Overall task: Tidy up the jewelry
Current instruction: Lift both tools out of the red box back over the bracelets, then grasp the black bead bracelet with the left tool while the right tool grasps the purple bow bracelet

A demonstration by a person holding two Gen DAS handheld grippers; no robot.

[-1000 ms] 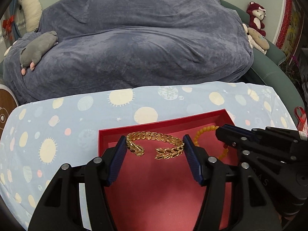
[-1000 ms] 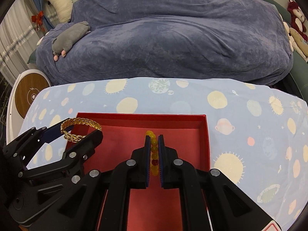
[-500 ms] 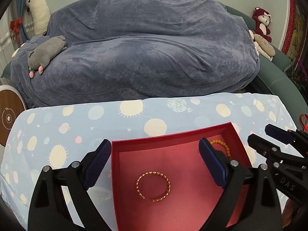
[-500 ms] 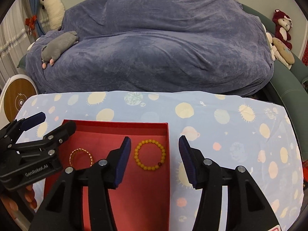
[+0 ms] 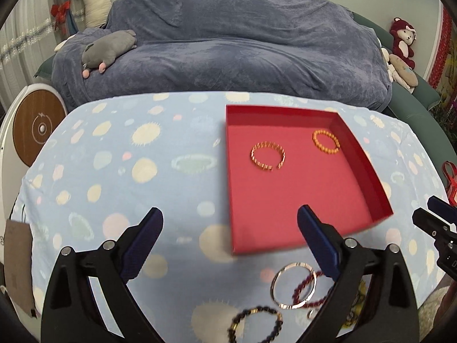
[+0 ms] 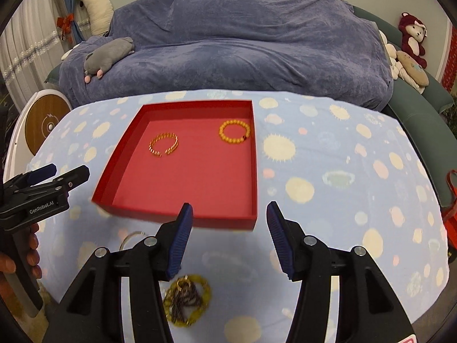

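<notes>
A red tray (image 5: pixel 380 200) (image 6: pixel 120 157) lies on the patterned blue cloth. Inside it lie a gold leaf cuff bracelet (image 5: pixel 268 155) (image 6: pixel 164 144) and a yellow bead bracelet (image 5: pixel 326 141) (image 6: pixel 234 131). My left gripper (image 5: pixel 230 225) is open and empty, near the tray's near edge. My right gripper (image 6: pixel 230 231) is open and empty, in front of the tray. On the cloth near me lie a silver bangle (image 5: pixel 294 284), a dark red bead bracelet (image 5: pixel 307 288), a black bead bracelet (image 5: pixel 257 324) and a tangled yellow and dark pile (image 6: pixel 187 300).
A sofa under a blue-grey cover (image 5: pixel 228 48) stands behind the table, with a grey plush (image 5: pixel 107 47) and a red plush (image 5: pixel 402 40). A round white and wood device (image 5: pixel 34 131) stands at the left. A brown card (image 5: pixel 17 265) lies at the left edge.
Both grippers opened, dropped the gold cuff and yellow bead bracelet in the tray, then pulled back towards me. Loose jewelry on the cloth has come into view.
</notes>
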